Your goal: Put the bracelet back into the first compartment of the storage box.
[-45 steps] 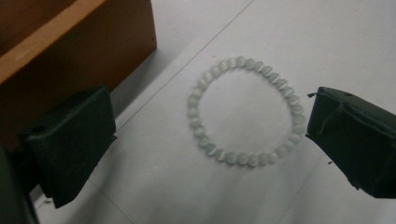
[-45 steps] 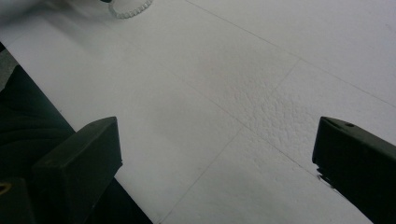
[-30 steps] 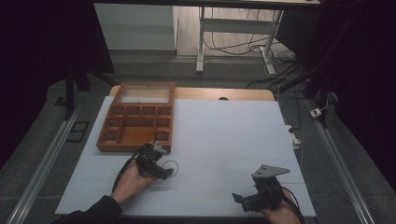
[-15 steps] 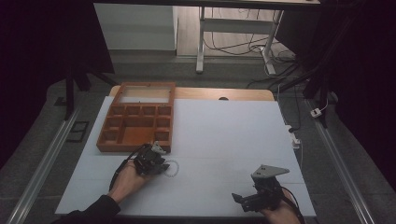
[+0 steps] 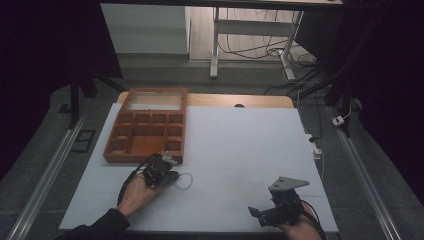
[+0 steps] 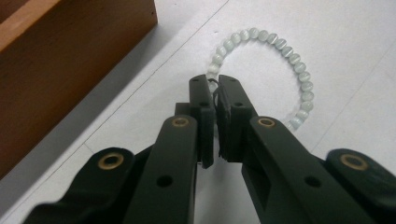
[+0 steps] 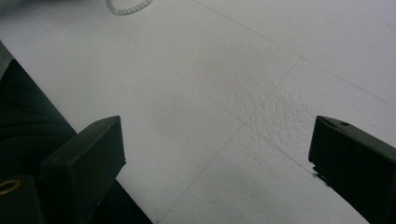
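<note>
Nearest to us, the right gripper (image 5: 256, 212) rested at the near edge of the white table (image 5: 250, 145), its jaws standing wide apart with nothing between them; we judged it was parked there to stay out of the way while the other hand worked. In the right gripper view the bare sheet lay between its two pads.

A little farther in, our left gripper (image 6: 215, 86) had just been closing, and its jaws stood pressed together on the near side of the pale bead bracelet (image 6: 261, 51), pinching the string at one point. The bracelet lay flat on the sheet as an open ring, just beside the wooden tray (image 5: 145, 132) and not touching it. We took the pinch on one side, low against the table, as the sensible hold for a loose loop that would otherwise slip.

Beyond that, the tray sat toward the far left of the sheet, divided into several compartments, with a glazed lid section at its back. As far as we could tell, every compartment was empty.
</note>
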